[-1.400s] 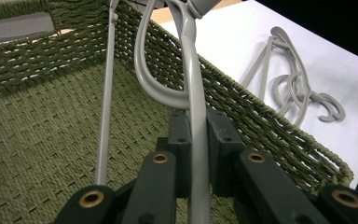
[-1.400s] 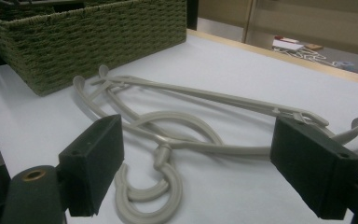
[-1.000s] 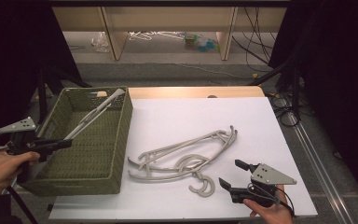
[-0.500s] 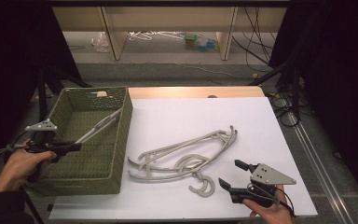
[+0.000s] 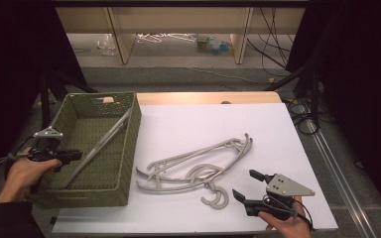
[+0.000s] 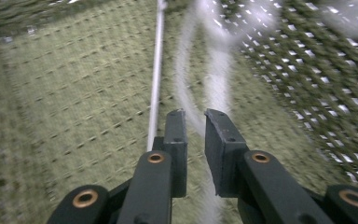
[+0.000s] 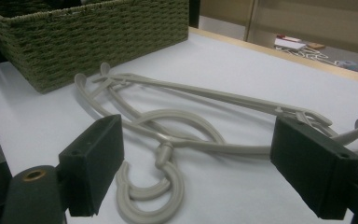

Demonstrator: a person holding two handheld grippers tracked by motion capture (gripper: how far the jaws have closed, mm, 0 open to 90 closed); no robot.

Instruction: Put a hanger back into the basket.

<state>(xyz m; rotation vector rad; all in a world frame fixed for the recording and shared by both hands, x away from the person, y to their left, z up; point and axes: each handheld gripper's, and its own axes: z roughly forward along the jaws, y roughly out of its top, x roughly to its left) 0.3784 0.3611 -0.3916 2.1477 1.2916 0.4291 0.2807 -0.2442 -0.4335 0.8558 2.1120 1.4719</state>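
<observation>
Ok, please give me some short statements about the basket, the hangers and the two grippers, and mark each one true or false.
1. A hanger lies inside the green basket. True.
2. The right gripper is shut on a hanger. False: its jaws are wide open, holding nothing.
3. Hangers on the white sheet lie stacked together. True.
4. The basket stands on the right side of the table. False: it is on the left.
5. The left gripper is over the basket. True.

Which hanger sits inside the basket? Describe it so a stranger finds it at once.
Find the green woven basket at the table's left edge, beside the white sheet. One pale hanger lies diagonally inside it, near the left claw. Unlike the hangers on the sheet, it lies alone.
</observation>
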